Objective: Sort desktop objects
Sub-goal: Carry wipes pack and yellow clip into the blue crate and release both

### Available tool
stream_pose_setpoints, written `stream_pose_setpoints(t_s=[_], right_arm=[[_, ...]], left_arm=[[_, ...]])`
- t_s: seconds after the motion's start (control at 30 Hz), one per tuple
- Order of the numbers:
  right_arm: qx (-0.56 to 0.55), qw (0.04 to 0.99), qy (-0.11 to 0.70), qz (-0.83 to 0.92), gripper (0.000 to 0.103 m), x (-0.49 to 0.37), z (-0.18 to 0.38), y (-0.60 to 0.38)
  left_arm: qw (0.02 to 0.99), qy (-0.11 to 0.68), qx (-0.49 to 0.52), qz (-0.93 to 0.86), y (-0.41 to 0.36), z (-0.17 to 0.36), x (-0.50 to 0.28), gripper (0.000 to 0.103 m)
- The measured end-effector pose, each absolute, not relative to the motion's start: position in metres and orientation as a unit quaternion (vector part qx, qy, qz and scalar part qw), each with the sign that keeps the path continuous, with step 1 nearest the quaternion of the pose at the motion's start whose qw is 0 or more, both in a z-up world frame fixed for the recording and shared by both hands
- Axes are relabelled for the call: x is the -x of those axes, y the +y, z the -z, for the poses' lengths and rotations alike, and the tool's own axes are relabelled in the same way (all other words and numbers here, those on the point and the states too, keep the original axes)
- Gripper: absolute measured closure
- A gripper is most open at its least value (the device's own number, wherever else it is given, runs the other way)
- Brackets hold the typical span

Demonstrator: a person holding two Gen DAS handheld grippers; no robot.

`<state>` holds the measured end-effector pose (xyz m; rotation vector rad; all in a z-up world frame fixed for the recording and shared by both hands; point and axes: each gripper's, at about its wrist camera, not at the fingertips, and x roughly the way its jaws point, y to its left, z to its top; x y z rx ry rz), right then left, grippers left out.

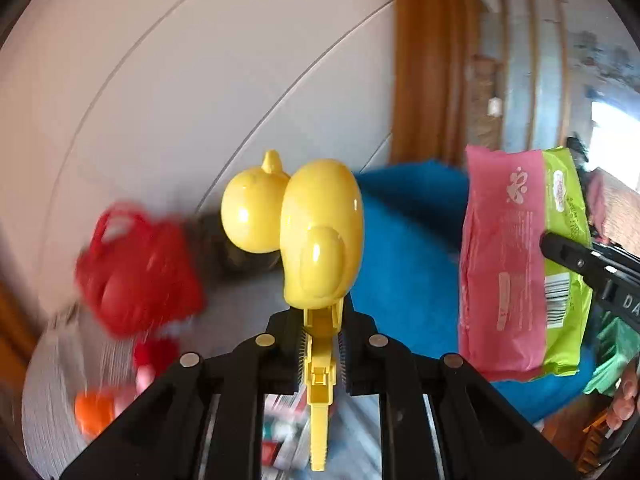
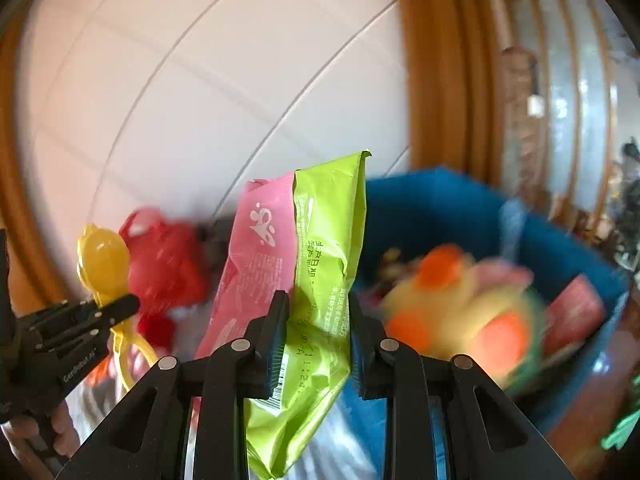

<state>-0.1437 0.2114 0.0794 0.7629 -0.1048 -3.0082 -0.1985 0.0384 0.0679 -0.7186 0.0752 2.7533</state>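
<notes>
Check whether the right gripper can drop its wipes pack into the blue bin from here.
Probably yes. The right gripper holds the wipes pack, and the blue bin sits open-topped just beyond and right of it, with nothing between them.

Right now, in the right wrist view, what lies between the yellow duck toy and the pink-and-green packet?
A blurred red toy lies between the yellow duck toy and the pink-and-green packet, in the right wrist view.
</notes>
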Motion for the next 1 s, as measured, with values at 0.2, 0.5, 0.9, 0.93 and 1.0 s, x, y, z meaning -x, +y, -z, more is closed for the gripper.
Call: stream_pose_setpoints(t_s=[0.2, 0.5, 0.9, 0.93, 1.0], right_arm=[[-0.242, -0.055, -0.038, 0.968, 0.077, 0.182, -0.135, 0.286], [-0.284, -0.102, -0.059, 0.952, 0.077, 0.289, -0.152, 0.382], [-0.396, -0.119, -0.070, 0.908, 0.077, 0.415, -0.060, 0.414], [-0.403, -0.120, -0.070, 0.904, 0.077, 0.419, -0.051, 0.414], [-0.424, -0.124, -0.065, 0.895, 0.077, 0.429, -0.033, 0.414]], left_arm=[[0.205, 0.042, 0.242, -0.947, 0.138, -0.131, 0.258, 0.089], [0.230, 0.066, 0.292, -0.926, 0.248, -0.150, 0.382, 0.089], [0.200, 0.126, 0.428, -0.873, 0.314, -0.042, 0.483, 0.089], [0.198, 0.127, 0.436, -0.869, 0.315, -0.036, 0.485, 0.089], [0.189, 0.137, 0.455, -0.859, 0.318, -0.021, 0.488, 0.089]])
